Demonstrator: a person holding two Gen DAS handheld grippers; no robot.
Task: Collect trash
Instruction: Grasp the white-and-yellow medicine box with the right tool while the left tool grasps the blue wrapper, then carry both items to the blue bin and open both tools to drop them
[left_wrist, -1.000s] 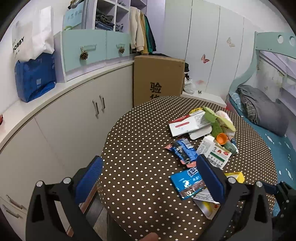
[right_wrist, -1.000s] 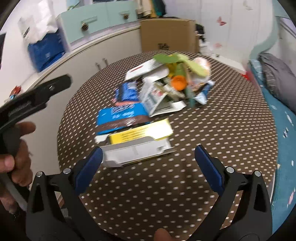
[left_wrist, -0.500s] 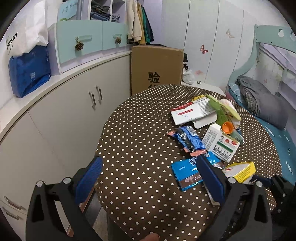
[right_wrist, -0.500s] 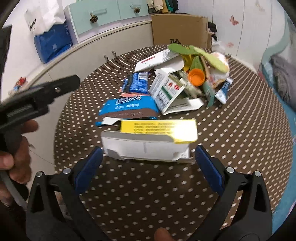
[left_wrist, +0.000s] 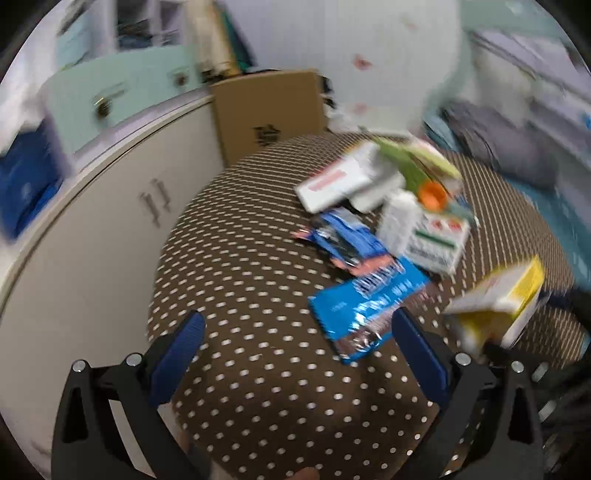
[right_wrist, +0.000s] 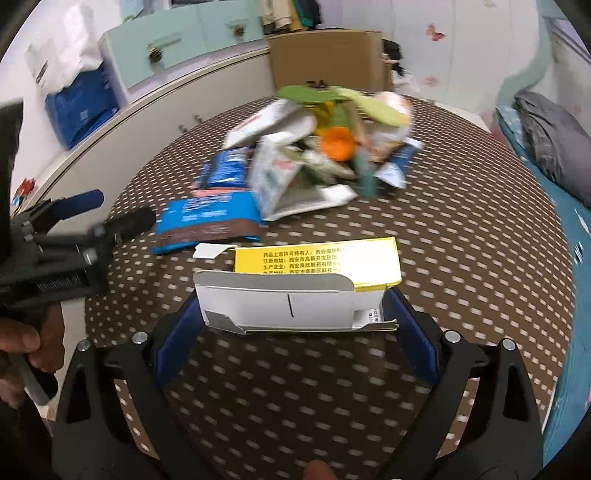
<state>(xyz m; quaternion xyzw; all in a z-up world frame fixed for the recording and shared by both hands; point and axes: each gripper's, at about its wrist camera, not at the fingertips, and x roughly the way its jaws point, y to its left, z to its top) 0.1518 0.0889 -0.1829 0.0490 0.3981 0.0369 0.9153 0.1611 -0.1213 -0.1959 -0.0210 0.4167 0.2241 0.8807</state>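
Progress looks early: right gripper (right_wrist: 291, 321) has its blue pads against both ends of a flattened yellow-and-white cardboard medicine box (right_wrist: 306, 284), apparently clamped on it at the near edge of the round brown polka-dot table (right_wrist: 480, 240); in the left wrist view the box looks tilted, whether clear of the cloth I cannot tell. Left gripper (left_wrist: 291, 350) hovers over the near-left edge with jaws apart, holding nothing. Everything else is left to collect: a light blue foil snack wrapper (right_wrist: 207, 221) just beyond the box, a dark blue crumpled wrapper (right_wrist: 225, 171) behind it, then a heap toward the far edge with a white carton with green print (right_wrist: 273, 181), an orange bottle cap (right_wrist: 337, 143) and green leaf-like scraps (right_wrist: 314, 94). No bin or bag visible. Past the table: white curved cabinets (right_wrist: 166, 110), a brown cardboard box (right_wrist: 327, 59), a bed with a grey blanket (right_wrist: 550, 136) at right.
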